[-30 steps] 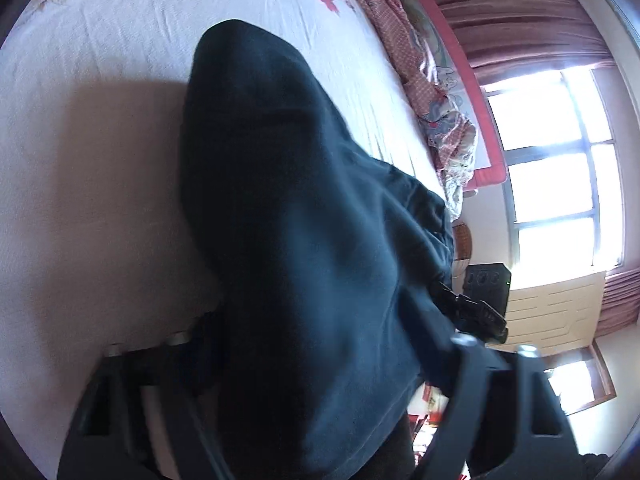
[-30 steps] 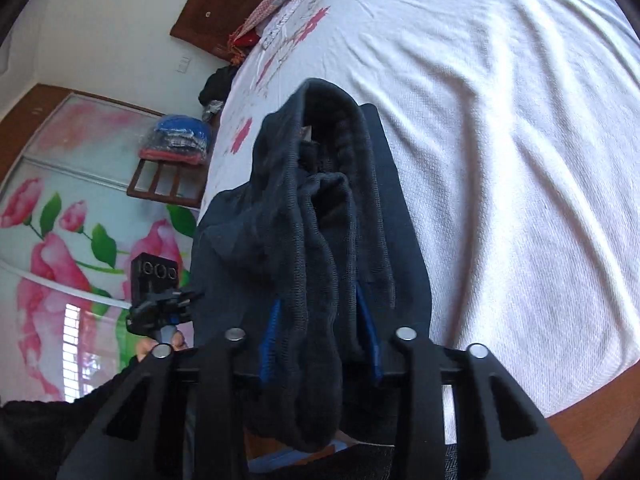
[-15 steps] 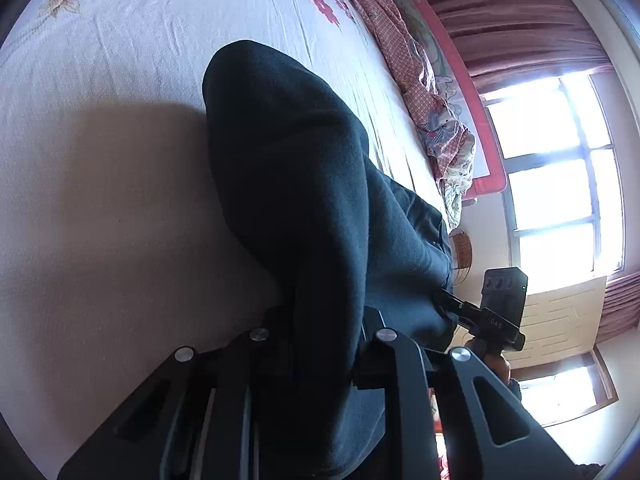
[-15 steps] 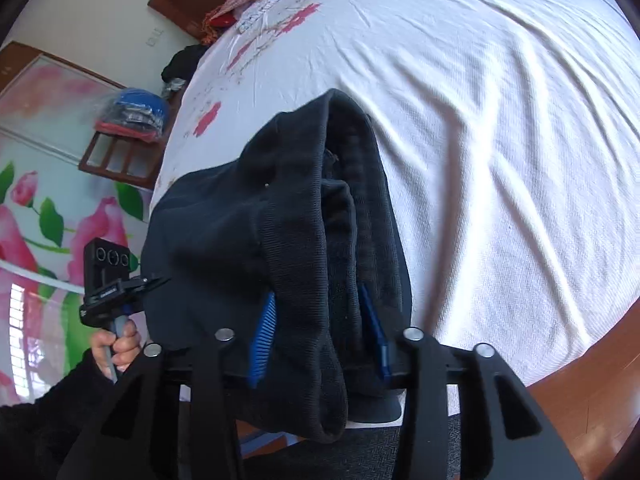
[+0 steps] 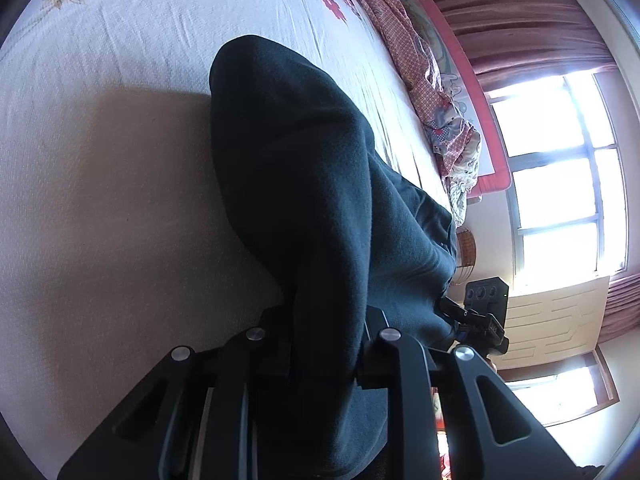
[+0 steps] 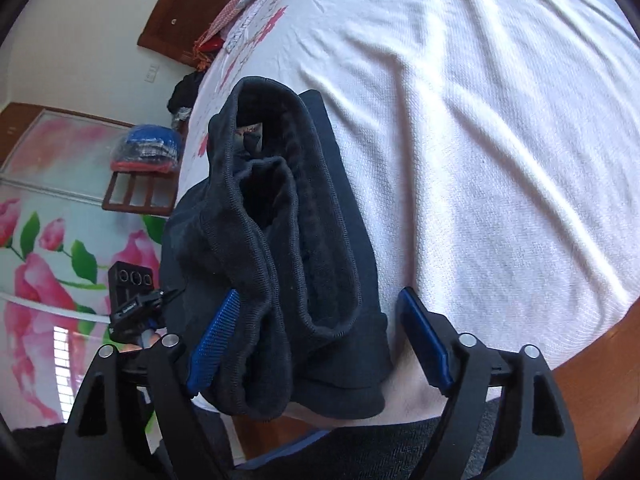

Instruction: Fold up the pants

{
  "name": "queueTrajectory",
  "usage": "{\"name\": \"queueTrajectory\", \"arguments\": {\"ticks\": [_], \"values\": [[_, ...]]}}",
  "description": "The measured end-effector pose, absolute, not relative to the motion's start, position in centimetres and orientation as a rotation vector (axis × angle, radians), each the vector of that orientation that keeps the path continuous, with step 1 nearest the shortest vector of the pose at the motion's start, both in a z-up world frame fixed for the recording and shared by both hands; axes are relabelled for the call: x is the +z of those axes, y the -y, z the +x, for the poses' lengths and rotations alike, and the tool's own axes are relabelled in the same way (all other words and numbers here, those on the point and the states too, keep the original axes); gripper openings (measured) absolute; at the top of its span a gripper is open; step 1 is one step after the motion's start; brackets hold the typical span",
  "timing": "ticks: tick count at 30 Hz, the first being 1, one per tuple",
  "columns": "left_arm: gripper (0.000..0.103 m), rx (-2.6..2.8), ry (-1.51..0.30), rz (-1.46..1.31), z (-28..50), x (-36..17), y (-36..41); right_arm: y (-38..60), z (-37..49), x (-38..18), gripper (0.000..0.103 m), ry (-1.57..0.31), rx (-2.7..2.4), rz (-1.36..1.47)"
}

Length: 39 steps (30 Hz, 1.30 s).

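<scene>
A bed [image 6: 480, 160] spread with a white, red-flowered sheet filled a sunlit bedroom, its window [image 5: 560, 184] curtained in maroon. The dark pants [image 5: 320, 200] were seen lying bunched near the bed's edge, their waistband [image 6: 280, 220] gathered toward the right side. The left claw [image 5: 326, 356] was shown pinching a thick fold of the fabric, apparently to keep the garment anchored. The right claw [image 6: 316, 332] was caught with its jaws opening, blue pads [image 6: 424, 340] parted from the cloth between them, seemingly so the folded end could be let go onto the bed.
</scene>
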<state>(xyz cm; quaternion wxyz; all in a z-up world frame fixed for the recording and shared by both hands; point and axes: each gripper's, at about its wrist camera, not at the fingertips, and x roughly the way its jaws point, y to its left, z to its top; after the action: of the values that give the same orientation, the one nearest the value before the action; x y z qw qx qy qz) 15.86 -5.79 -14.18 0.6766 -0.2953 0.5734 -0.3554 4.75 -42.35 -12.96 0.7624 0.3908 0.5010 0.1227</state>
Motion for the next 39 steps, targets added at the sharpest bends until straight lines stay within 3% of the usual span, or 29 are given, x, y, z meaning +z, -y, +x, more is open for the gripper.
{"name": "queueTrajectory", "arguments": {"ticks": [3,6,12,27,39], "values": [[0.022,-0.796,-1.297,-0.671,15.7,-14.5,5.3,42.1,4.6,-13.1,0.081,-1.071,0.311,0.905],[0.022,-0.797,-1.306,-0.687,15.7,-14.8,5.1,41.4,4.0,-12.4,0.054,-1.086,0.301,0.816],[0.021,-0.799,-1.3,-0.672,15.6,-14.4,5.3,40.2,3.5,-9.7,0.041,-1.082,0.251,0.722],[0.018,-0.876,-1.232,-0.761,15.0,-11.5,5.5,38.1,3.5,-3.1,0.037,-1.022,0.225,0.559],[0.017,-0.794,-1.052,-0.694,21.0,-3.8,-1.3,33.0,16.2,0.8,0.037,-0.922,0.365,0.508]]}}
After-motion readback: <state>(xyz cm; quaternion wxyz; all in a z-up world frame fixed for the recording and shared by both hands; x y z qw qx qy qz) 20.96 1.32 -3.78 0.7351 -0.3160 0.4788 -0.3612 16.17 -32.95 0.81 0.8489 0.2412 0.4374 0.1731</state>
